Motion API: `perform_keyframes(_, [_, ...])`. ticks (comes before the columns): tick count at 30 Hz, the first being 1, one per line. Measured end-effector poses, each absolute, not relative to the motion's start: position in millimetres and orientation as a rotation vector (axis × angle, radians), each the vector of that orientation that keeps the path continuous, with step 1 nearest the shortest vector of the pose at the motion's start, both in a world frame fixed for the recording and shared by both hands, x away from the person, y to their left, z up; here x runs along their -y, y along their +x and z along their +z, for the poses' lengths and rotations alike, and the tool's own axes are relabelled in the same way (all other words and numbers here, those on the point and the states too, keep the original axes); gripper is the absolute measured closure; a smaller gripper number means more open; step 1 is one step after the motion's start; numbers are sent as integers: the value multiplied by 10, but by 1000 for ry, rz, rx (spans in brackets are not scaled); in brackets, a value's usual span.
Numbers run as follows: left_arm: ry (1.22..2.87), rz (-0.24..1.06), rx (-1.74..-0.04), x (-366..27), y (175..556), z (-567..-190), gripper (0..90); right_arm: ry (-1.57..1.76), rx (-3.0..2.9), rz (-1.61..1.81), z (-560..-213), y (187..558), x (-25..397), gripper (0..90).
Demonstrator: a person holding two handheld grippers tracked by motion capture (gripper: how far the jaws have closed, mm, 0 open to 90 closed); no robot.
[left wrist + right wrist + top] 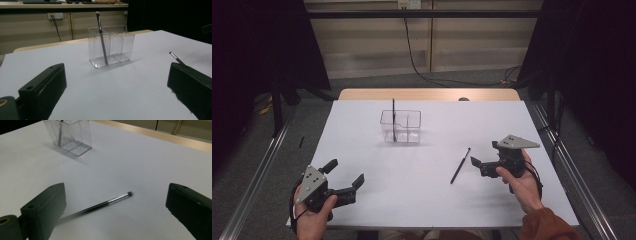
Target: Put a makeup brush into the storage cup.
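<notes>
A clear plastic holder point(400, 127) with compartments stands at the middle back of the white table point(412, 205). A slim dark brush point(394, 119) stands upright in its left compartment. A second dark brush point(460, 165) with a silver ferrule lies flat on the table right of centre. My right gripper point(484, 154) is open just right of that lying brush, which shows low between its jaws in the right gripper view point(110, 201). My left gripper point(345, 173) is open at the front left, holding nothing, and faces the holder point(111, 46) and its brush point(101, 37).
The table's far edge is bare wood point(427, 94). Metal rails point(259, 165) run along both sides on the floor. A cable point(422, 70) hangs from a wall socket behind the table. Open white surface lies between the grippers.
</notes>
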State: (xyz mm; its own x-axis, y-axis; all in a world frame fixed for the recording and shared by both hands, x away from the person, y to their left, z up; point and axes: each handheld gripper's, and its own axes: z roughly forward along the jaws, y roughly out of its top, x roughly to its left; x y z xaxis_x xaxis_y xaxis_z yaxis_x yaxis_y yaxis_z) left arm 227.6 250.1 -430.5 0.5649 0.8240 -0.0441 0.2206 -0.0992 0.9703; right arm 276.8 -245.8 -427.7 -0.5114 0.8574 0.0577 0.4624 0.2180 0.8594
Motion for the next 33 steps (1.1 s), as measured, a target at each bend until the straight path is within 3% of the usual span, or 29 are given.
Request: perform_keyframes(33, [1648,676,-917,-2562,2308,-4314,27,1382,-2462,806,-4313,3228,2055,64])
